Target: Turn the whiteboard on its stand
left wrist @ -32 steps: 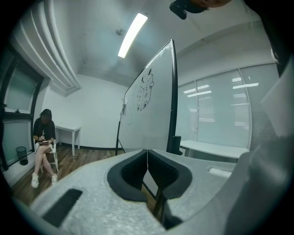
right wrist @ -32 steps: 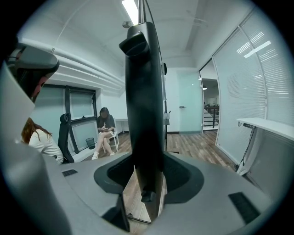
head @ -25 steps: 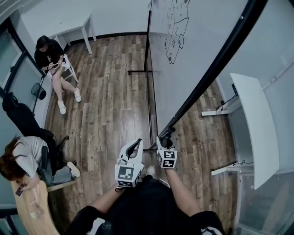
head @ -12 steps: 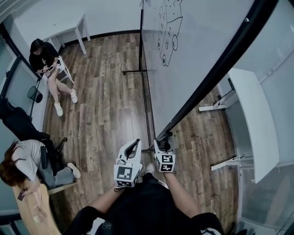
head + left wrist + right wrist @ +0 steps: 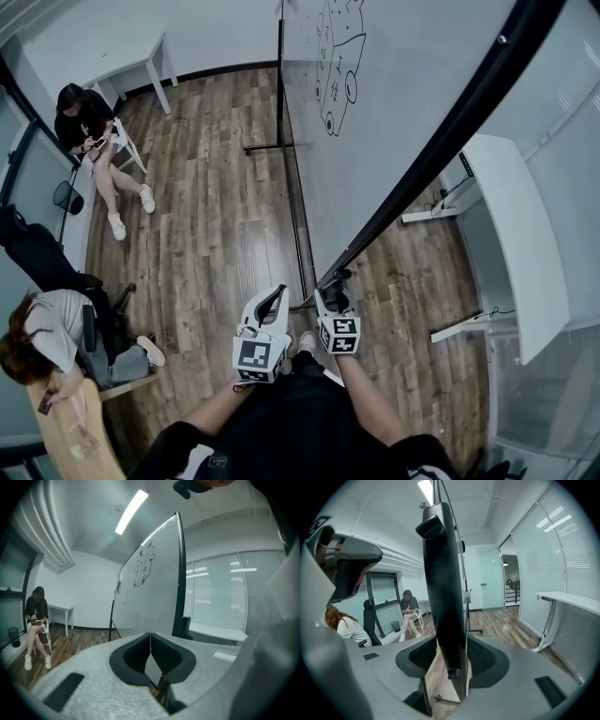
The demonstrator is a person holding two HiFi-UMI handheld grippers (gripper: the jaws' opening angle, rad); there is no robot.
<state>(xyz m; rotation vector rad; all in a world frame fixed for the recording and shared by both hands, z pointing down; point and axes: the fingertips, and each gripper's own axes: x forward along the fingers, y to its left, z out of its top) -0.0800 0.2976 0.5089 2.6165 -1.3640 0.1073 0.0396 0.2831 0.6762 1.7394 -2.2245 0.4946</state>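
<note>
The whiteboard (image 5: pixel 394 112) fills the upper right of the head view, with a marker drawing near its top. Its black frame edge (image 5: pixel 441 141) runs diagonally down to my right gripper (image 5: pixel 335 289), which is shut on that edge. In the right gripper view the black frame edge (image 5: pixel 443 588) stands upright between the jaws of the right gripper (image 5: pixel 452 660). My left gripper (image 5: pixel 278 293) hangs beside it, shut and holding nothing. The left gripper (image 5: pixel 150 641) looks at the whiteboard (image 5: pixel 150 588) from the side. The stand's far post (image 5: pixel 279 75) and floor bar (image 5: pixel 298 234) show black.
Two people sit at the left, one on a white chair (image 5: pixel 89 131) and one by a wooden table (image 5: pixel 47 328). A black office chair (image 5: pixel 37 248) stands between them. A white table (image 5: pixel 131 66) is at the back wall, and a white desk (image 5: pixel 511 234) runs along the glass wall at right.
The board's far post and drawing have drifted left in the head view, and the black edge now reaches further right at the top. My right gripper stays shut on the edge.
</note>
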